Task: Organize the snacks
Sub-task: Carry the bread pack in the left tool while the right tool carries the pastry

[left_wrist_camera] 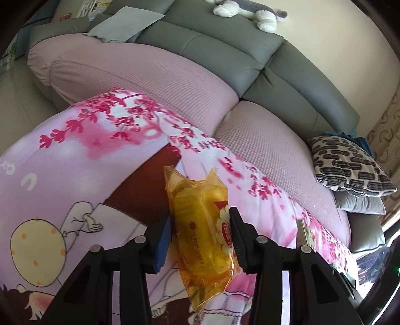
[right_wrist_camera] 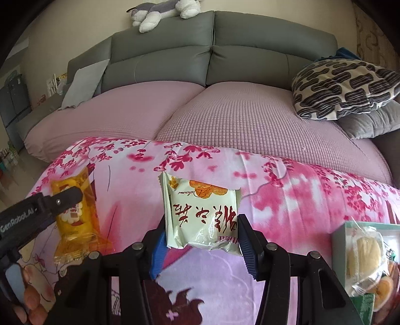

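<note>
In the left wrist view my left gripper (left_wrist_camera: pixel 200 225) is shut on a yellow cake packet (left_wrist_camera: pixel 202 225), both pads pressing its sides above the pink cartoon cloth (left_wrist_camera: pixel 75 155). The right wrist view shows that same yellow packet (right_wrist_camera: pixel 77 220) at the left, held by the left gripper (right_wrist_camera: pixel 70 200), with a hand below it. My right gripper (right_wrist_camera: pixel 202 237) is shut on a pale green snack packet (right_wrist_camera: pixel 200 215) with red lettering, lifted a little above the cloth. A green box (right_wrist_camera: pixel 350 240) at the right edge holds wrapped snacks (right_wrist_camera: pixel 367 252).
Behind the cloth-covered table stands a grey sofa (right_wrist_camera: pixel 212 50) with pink seat covers (right_wrist_camera: pixel 237 117). A black-and-white patterned cushion (right_wrist_camera: pixel 345 87) lies on its right end, and a plush toy (right_wrist_camera: pixel 162 12) rests on the backrest. A pale cushion (right_wrist_camera: pixel 82 85) leans at the left.
</note>
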Demonstrator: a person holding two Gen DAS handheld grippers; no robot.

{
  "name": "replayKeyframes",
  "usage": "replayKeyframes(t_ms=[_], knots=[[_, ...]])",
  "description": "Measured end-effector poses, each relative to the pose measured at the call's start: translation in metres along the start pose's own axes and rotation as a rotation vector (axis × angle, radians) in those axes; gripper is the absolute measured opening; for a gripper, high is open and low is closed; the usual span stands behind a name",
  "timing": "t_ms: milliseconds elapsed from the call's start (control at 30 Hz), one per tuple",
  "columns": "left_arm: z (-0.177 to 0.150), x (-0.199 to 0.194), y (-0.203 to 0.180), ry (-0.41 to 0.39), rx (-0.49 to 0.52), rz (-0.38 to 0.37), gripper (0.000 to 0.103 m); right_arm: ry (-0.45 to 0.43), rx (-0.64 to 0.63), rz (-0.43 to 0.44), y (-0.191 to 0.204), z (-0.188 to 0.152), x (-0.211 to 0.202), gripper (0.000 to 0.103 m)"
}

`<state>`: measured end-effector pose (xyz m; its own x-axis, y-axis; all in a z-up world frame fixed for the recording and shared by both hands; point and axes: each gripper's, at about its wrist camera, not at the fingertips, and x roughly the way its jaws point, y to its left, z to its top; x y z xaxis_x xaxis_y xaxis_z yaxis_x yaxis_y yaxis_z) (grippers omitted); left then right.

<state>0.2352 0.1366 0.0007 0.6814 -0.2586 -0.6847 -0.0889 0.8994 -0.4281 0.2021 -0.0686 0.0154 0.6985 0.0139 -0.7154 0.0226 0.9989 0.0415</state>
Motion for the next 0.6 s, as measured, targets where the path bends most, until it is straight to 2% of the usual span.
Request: replayKeyframes(t_ms=[433, 600], knots=[[-0.014, -0.022, -0.048, -0.002, 0.084, -0.113, 0.044, 0.024, 0.062, -0.088, -0.051, -0.037, -0.07, 0.054], [-0.033, -0.024, -0.082, 0.091, 0.114, -0.2, 0.044, 0.011, 0.105, -0.136, -0.078, -0.042, -0.1, 0.054]])
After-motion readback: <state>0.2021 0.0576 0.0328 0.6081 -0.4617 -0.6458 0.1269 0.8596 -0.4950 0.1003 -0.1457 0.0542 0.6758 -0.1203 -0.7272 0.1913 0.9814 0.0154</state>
